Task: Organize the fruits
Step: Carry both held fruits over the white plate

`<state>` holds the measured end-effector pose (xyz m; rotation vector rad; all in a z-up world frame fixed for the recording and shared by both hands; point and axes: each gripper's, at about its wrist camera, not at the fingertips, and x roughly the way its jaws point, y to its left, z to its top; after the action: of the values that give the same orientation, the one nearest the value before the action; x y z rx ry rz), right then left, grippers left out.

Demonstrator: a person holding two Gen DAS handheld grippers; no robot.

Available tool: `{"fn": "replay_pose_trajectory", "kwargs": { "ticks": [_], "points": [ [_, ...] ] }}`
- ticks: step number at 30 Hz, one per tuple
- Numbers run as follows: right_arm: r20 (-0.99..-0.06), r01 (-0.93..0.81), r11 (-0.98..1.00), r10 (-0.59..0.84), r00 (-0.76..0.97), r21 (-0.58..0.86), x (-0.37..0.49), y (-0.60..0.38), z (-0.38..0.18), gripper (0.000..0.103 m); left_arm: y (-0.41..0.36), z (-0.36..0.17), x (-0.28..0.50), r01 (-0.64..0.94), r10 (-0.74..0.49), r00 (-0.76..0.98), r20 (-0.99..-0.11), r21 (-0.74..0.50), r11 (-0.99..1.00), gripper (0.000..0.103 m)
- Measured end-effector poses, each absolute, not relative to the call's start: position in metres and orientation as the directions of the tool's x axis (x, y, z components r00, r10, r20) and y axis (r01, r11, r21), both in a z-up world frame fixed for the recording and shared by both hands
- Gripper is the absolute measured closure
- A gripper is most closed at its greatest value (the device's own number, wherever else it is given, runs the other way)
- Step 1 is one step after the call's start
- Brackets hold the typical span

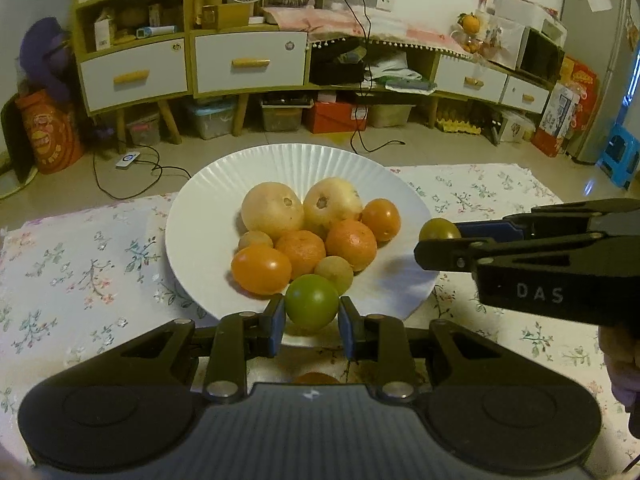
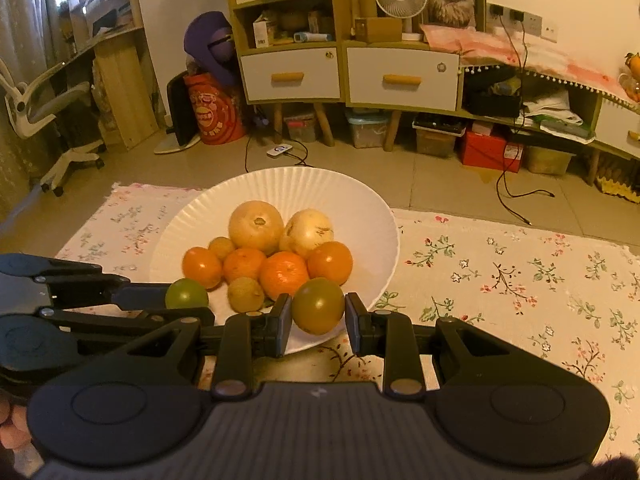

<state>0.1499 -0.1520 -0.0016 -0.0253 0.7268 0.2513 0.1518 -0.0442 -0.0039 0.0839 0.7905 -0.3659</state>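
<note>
**A:** What is the left tool [image 1: 311,322] doing?

**B:** It is clenched on a green round fruit [image 1: 312,301]; both blue pads press its sides. Just ahead of the tool sits the white fluted plate [image 1: 200,216], and the held fruit hangs over the plate's near rim.

**A:** And the right tool [image 2: 317,322]?

**B:** Clenched as well, grasping an olive-green fruit [image 2: 318,306] with a yellowish patch. It too is over the plate's near edge, seen from the right wrist view. From the left view, that tool comes in from the right side, its fruit just at the plate's right rim.

**A:** What lies beyond the tools, on the plate?

**B:** A heap of fruit: two pale yellow large fruits [image 1: 273,211] at the far side, touching each other. In front of them are four orange fruits [image 1: 351,243], packed close, and two small tan round fruits [image 1: 334,274] tucked among them. The nearer tan one sits just beyond the left tool's green fruit.

**A:** What carries the plate?

**B:** A tabletop covered by a floral cloth [image 2: 520,280], spreading to both sides of the tools.

**A:** Anything under the left tool?

**B:** An orange-brown shape [image 1: 316,379] shows between its arms, close to the tool body. I cannot tell what it is.

**A:** Is the person visible?

**B:** Only fingers [image 2: 14,424] at the lower left edge of the right view, behind the left tool.
</note>
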Motion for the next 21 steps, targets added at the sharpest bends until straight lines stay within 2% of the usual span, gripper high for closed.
{"fn": "replay_pose_trajectory", "kwargs": {
  "ticks": [21],
  "points": [
    [-0.666, -0.258, 0.965, 0.223, 0.712, 0.047, 0.165, -0.144, -0.014, 0.077, -0.043, -0.013, 0.161, 0.359, -0.297, 0.657, -0.693, -0.060, 0.932, 0.087]
  ]
}}
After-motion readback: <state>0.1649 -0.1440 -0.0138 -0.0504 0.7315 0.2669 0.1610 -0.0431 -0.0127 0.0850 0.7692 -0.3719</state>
